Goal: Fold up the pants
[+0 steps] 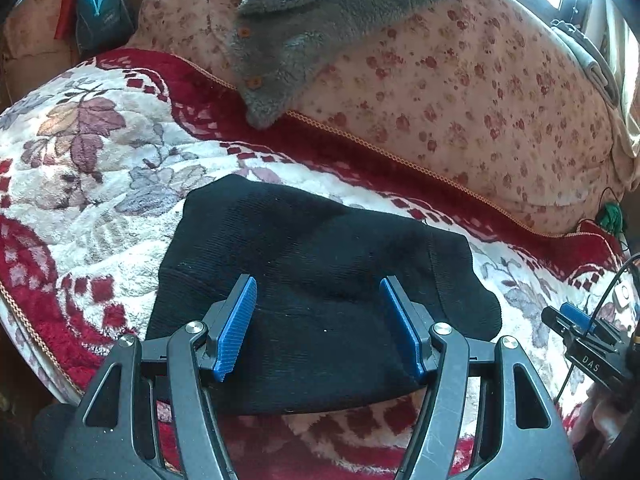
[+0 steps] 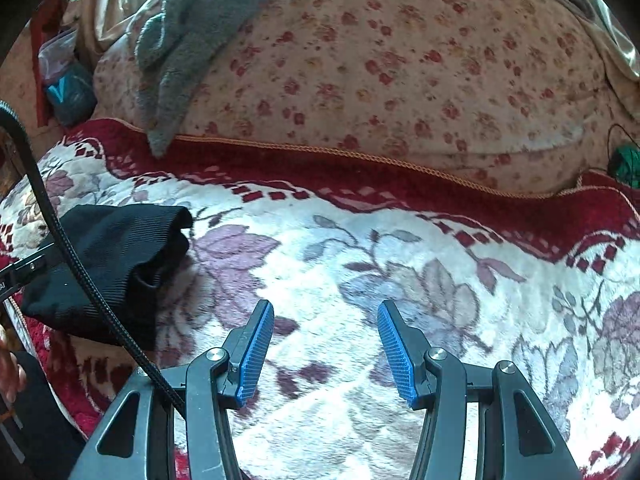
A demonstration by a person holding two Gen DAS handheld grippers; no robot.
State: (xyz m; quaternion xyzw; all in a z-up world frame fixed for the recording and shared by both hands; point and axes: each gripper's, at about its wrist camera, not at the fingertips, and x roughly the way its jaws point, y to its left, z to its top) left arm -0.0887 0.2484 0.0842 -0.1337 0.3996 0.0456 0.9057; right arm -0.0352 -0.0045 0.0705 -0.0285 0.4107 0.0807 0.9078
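Observation:
The black pants point(image 1: 312, 272) lie folded into a compact stack on the floral blanket point(image 1: 100, 184). My left gripper point(image 1: 318, 286) is open and empty, its blue pads just above the near part of the stack. My right gripper point(image 2: 326, 310) is open and empty over bare blanket point(image 2: 400, 280), to the right of the pants point(image 2: 116, 268), which show at the left of the right wrist view. The right gripper also shows at the right edge of the left wrist view point(image 1: 576, 320).
A large floral pillow point(image 1: 460, 92) lies along the back with a grey fleece garment point(image 1: 320, 20) draped over it. A black cable point(image 2: 68, 248) crosses the left of the right wrist view. A green bundle of cord point(image 2: 626, 164) sits at the far right.

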